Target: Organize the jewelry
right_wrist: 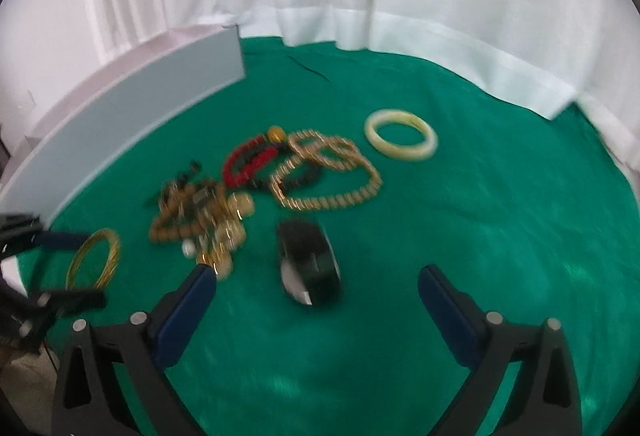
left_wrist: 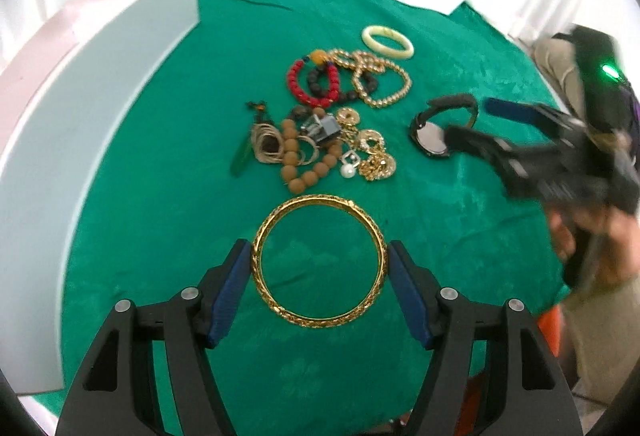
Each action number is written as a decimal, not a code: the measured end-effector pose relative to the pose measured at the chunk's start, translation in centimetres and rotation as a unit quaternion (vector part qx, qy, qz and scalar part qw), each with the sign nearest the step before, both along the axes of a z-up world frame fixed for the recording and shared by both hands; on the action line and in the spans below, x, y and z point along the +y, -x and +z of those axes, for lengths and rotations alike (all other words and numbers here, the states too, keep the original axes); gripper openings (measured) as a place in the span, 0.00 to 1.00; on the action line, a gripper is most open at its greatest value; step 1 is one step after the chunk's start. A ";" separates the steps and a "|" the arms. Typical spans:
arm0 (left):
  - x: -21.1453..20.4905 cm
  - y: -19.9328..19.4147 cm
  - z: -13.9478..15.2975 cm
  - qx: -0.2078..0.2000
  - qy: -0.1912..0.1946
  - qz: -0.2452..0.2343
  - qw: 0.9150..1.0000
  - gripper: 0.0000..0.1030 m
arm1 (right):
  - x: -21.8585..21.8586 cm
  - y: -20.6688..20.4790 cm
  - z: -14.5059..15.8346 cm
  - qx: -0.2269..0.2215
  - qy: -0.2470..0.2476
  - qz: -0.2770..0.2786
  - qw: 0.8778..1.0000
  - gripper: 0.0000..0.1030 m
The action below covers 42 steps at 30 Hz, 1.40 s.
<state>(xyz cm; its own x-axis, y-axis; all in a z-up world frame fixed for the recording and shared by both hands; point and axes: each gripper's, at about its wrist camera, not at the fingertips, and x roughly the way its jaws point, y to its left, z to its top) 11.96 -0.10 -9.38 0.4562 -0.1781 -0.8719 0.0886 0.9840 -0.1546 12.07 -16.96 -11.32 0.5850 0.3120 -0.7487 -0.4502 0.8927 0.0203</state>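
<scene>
Two bangles: gold bangle (left_wrist: 319, 260) clamped between left gripper (left_wrist: 319, 256) pads; cream bangle (left_wrist: 387, 41) lies apart. Right gripper (right_wrist: 316, 290) jaws spread over one blurred black watch (right_wrist: 310, 262). Bead pile (left_wrist: 320, 139) uncountable.

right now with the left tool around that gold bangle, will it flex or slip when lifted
The gold bangle looks like a rigid metal hoop, so it probably won't flex. Its thin curved rim meets the flat pads only at two spots, so it may pivot or slip. Set on edge, it could roll.
</scene>
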 end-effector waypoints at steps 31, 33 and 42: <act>27.7 1.5 4.2 -0.014 -0.051 0.252 0.966 0.69 | 35.4 -3.8 7.0 0.066 -0.095 0.195 0.974 0.19; 28.1 1.8 3.9 -0.012 -0.048 0.253 0.966 0.77 | 36.0 -3.9 6.0 0.066 -0.082 0.184 0.977 0.23; 27.2 3.2 5.5 -0.054 -0.075 0.254 0.963 0.90 | 31.3 -2.0 7.3 0.009 -0.078 0.145 0.986 0.69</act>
